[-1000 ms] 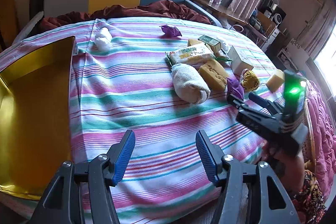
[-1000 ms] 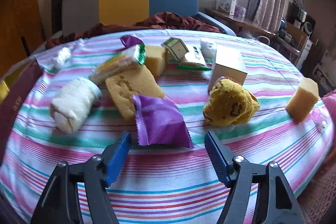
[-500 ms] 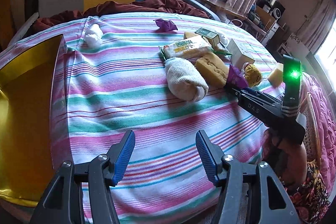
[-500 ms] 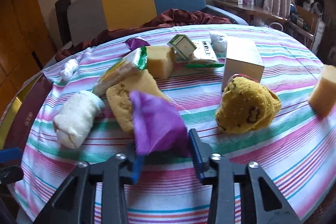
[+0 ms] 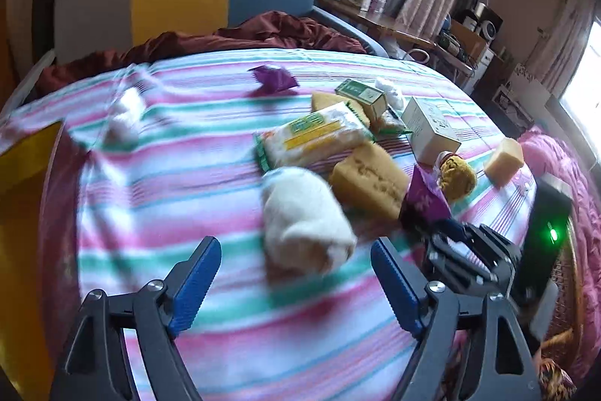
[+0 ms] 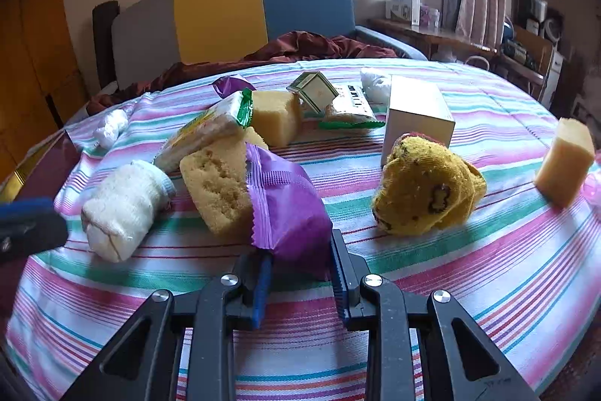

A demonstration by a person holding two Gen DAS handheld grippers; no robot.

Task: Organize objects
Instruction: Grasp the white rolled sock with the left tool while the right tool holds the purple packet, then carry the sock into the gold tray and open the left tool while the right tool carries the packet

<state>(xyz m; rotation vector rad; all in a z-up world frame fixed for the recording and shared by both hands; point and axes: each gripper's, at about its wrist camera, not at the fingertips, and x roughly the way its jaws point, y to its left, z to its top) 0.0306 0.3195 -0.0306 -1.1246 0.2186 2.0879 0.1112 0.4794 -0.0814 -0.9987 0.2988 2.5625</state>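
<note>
We have the right gripper (image 6: 300, 273) clenched on the near edge of the purple snack packet (image 6: 285, 209), which leans on the sponge block (image 6: 221, 190) on the striped cloth (image 6: 469, 288), ready for lifting. Our left gripper (image 5: 296, 284), whose jaws have just been opening, stands released before the white rolled sock (image 5: 304, 217), presumably our next pick. The left view is blurred and the gold tray (image 5: 26, 145) is cut off, so we cannot see its contents.

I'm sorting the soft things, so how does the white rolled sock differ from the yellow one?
The white rolled sock is plain and cream; the yellow sock is mustard with dark patterned marks. The white one is a long roll lying on its side; the yellow one is a rounder bundle. The white one lies left of the big sponge, the yellow one right. Both rest untouched on the striped cloth.
</note>
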